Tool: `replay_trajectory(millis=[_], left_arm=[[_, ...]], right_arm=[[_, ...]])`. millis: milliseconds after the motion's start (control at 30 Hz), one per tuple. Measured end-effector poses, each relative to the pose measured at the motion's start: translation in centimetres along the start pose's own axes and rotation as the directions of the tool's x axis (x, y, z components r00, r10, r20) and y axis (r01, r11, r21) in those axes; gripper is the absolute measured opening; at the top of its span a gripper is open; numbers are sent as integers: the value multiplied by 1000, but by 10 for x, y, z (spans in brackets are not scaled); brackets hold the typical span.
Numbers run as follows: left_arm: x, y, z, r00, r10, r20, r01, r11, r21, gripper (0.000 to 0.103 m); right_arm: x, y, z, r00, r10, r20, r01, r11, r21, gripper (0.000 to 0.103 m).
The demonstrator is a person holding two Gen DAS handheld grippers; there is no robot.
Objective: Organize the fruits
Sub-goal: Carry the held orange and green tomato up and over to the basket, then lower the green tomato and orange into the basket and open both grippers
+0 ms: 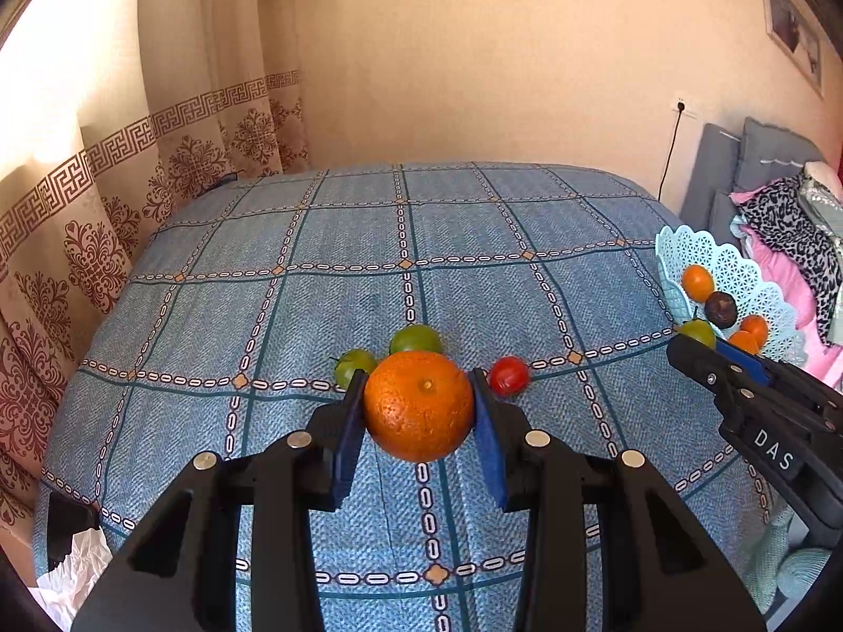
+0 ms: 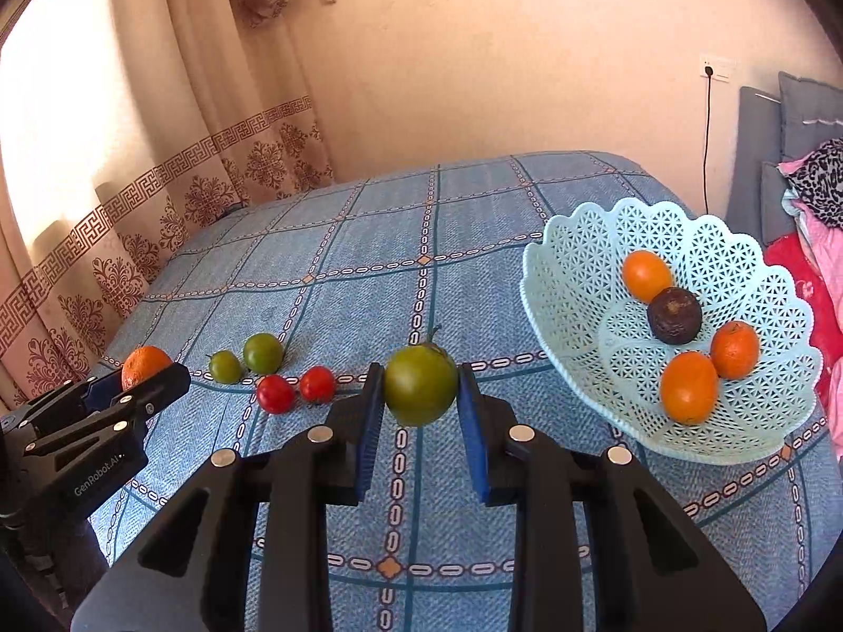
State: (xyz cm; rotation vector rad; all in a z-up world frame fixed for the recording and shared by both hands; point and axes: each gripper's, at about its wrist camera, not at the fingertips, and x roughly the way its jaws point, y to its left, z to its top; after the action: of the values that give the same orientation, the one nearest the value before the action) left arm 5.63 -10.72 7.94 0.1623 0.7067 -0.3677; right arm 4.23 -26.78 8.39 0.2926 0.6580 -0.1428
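Observation:
My left gripper (image 1: 419, 395) is shut on a large orange (image 1: 419, 405), held above the blue checked bedspread (image 1: 316, 316). My right gripper (image 2: 419, 389) is shut on a green tomato (image 2: 420, 391), lifted left of the pale blue lattice basket (image 2: 685, 242). Inside the basket lie three oranges (image 2: 688, 387) and a dark round fruit (image 2: 674, 315). On the bedspread rest two green tomatoes (image 2: 262, 352) and two red tomatoes (image 2: 275, 394). In the left wrist view the right gripper (image 1: 701, 347) shows at the right with its green tomato (image 1: 698, 332) before the basket (image 1: 679, 253).
Patterned curtains (image 1: 105, 184) hang along the bed's left side. Grey cushions and pink and leopard-print bedding (image 1: 790, 221) pile up at the right, behind the basket. White crumpled paper (image 1: 79, 569) lies at the bed's near left corner. A cable runs down from a wall socket (image 2: 708, 71).

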Motion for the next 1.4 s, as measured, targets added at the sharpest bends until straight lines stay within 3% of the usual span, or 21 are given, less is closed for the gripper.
replay_trajectory(millis=[567, 1100, 1400], left_arm=[[0, -60, 14, 998, -65, 1, 65, 994, 85, 38], [11, -121, 34, 990, -138, 0, 137, 978, 157, 38], [29, -150, 43, 979, -197, -52, 203, 961, 187, 38]], right_arm=[[-18, -59, 9, 995, -86, 44, 81, 992, 97, 28], [-32, -112, 13, 975, -208, 76, 193, 968, 163, 28], [-37, -132, 14, 973, -219, 74, 201, 960, 195, 28]])
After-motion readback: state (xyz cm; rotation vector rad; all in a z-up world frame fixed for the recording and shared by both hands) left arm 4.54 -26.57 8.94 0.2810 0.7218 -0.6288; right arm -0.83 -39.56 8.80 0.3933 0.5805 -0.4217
